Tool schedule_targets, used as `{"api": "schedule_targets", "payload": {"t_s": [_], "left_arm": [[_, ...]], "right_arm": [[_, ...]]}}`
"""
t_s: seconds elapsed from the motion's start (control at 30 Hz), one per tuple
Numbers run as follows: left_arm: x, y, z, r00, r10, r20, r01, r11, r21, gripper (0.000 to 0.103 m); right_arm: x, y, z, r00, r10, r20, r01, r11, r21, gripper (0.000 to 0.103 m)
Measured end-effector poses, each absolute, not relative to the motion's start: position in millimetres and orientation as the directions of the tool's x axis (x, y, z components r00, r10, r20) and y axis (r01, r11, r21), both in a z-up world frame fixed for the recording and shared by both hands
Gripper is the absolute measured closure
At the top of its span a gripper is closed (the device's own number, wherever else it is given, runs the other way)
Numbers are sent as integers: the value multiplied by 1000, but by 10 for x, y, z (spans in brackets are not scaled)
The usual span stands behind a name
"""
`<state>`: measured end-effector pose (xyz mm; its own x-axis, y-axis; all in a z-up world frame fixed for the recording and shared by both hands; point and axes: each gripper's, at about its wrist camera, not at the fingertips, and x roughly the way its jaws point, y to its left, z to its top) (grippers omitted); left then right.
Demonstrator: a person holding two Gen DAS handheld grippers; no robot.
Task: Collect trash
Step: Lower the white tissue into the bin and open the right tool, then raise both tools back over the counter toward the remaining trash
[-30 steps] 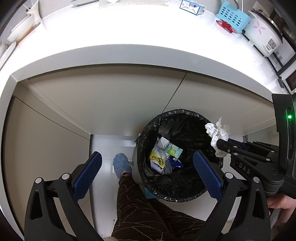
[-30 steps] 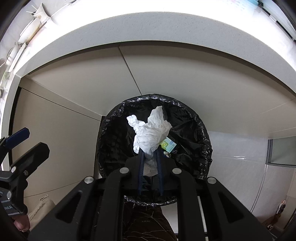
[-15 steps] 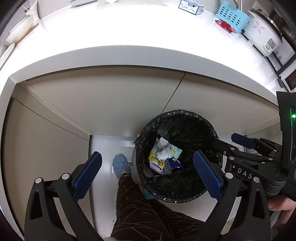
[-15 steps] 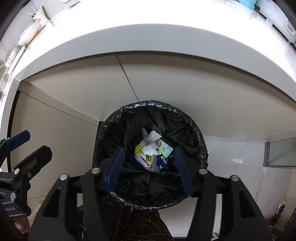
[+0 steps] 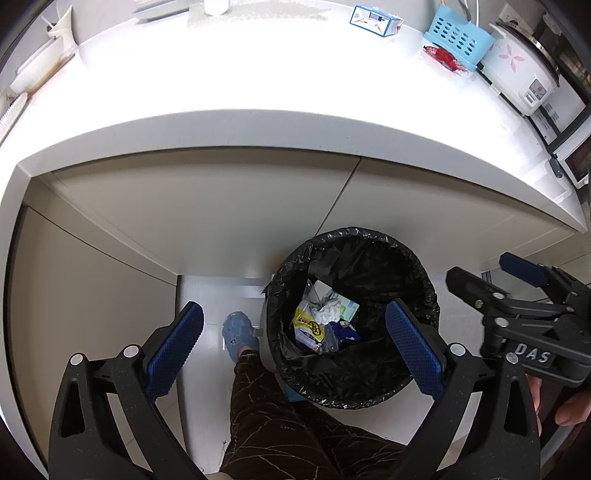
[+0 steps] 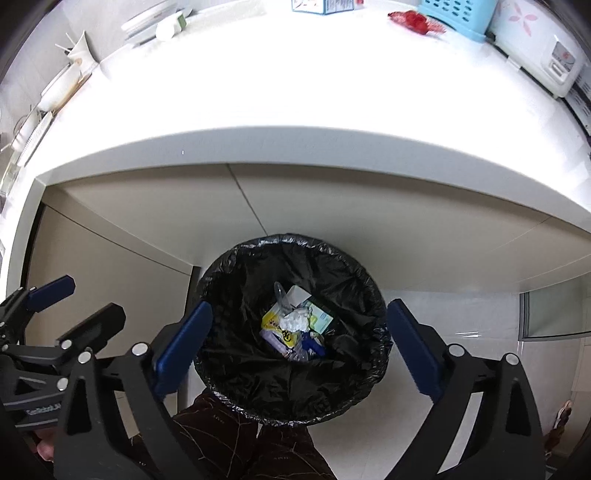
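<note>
A bin lined with a black bag (image 5: 354, 233) (image 6: 291, 239) stands on the floor under the white counter. Inside it, a crumpled white tissue (image 5: 328, 313) (image 6: 293, 320) lies on top of packets and wrappers. My right gripper (image 6: 300, 306) hangs above the bin, its jaws opening wide with nothing between them; it also shows at the right edge of the left wrist view (image 5: 480, 267). My left gripper (image 5: 294, 310) is open and empty over the bin's left side, and shows at the left of the right wrist view (image 6: 94, 295).
The white counter (image 5: 258, 122) overhangs beige cabinet doors behind the bin. On it lie a red wrapper (image 5: 443, 57), a blue basket (image 5: 458, 37), a small box (image 5: 375, 20) and a rice cooker (image 5: 517, 74). A person's leg and blue slipper (image 5: 238, 330) stand beside the bin.
The right gripper let go of the white tissue, which dropped into the bin. Its jaws spread wide and it rose a little. The left gripper stayed put.
</note>
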<state>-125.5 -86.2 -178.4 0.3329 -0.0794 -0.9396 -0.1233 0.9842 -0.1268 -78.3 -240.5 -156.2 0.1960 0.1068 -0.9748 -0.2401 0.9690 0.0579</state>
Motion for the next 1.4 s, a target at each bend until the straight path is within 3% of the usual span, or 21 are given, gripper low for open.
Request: {"api": "schedule_targets", "payload": {"t_s": [0.7,1.4], "left_arm": [[-1072,-809,-1290,404,-88,-910,-126,981,-150,6],[-331,-520,-648,490,-69,-869,-128,980,-151,6]], "right_arm": [[-527,-2612,-796,314,120,-942,-210,976,55,8],[213,-2500,-165,432,133,-892,-191,980,53,8]]}}
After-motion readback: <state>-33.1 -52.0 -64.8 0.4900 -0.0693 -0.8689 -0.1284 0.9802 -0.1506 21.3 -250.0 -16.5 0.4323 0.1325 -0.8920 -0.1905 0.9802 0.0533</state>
